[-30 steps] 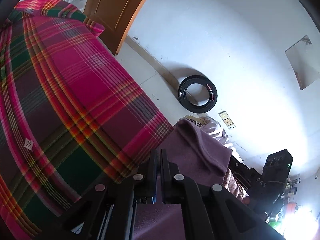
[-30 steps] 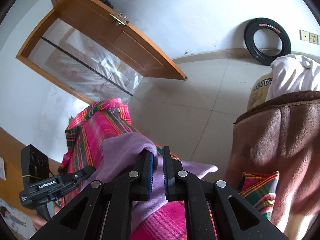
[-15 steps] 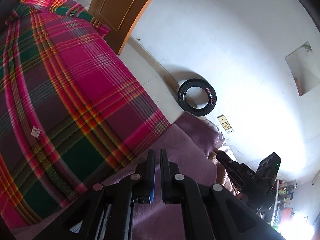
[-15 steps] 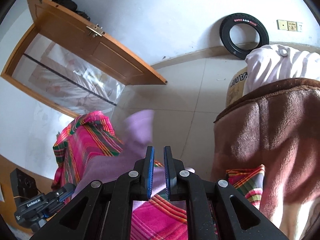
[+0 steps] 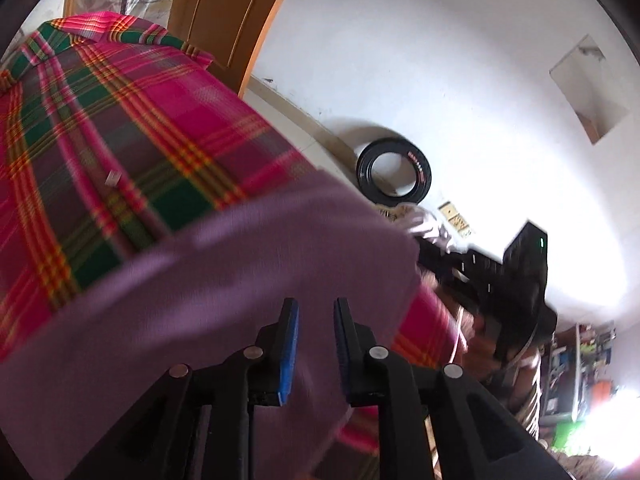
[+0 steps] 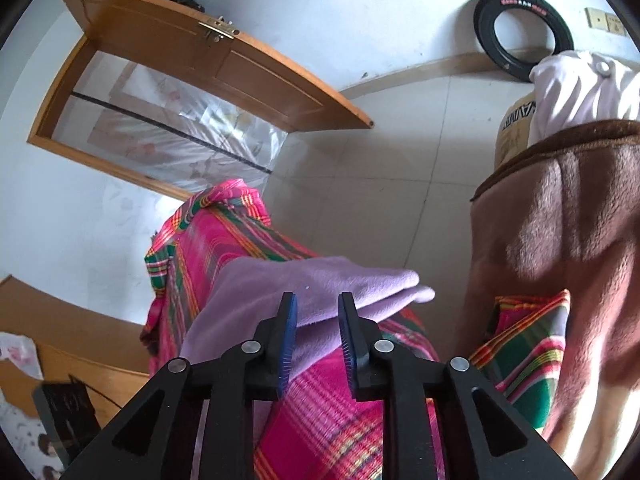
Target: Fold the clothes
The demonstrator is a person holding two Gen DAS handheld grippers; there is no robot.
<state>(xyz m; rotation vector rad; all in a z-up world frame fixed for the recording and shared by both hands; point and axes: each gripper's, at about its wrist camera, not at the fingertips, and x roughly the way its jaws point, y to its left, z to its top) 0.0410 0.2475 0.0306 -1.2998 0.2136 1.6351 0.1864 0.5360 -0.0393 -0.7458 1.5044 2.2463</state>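
So the purple garment (image 5: 248,280) is lying on the pink-and-green plaid bedcover (image 5: 120,128), near edge of the bed, spread out pretty flat. From the right wrist view it (image 6: 304,292) looks doubled over, with two layers showing at its right-hand edge, so at least one fold seems to be in it. Both tools are let go: the left gripper (image 5: 314,344) has its jaws apart above the cloth with nothing between them, and the right gripper (image 6: 316,340) is spread too, hovering right over the cloth's near edge without pinching it.

Handling-wise, this looks like soft fleecy stuff, light and floppy, so it'll sag and drape the second it's lifted. No stiffness to help you. I'd say pinch it at corners or along a hem, both layers together, one tool per corner. Grab mid-panel and it just bunches. Not slippery by the look of it, not fragile either.
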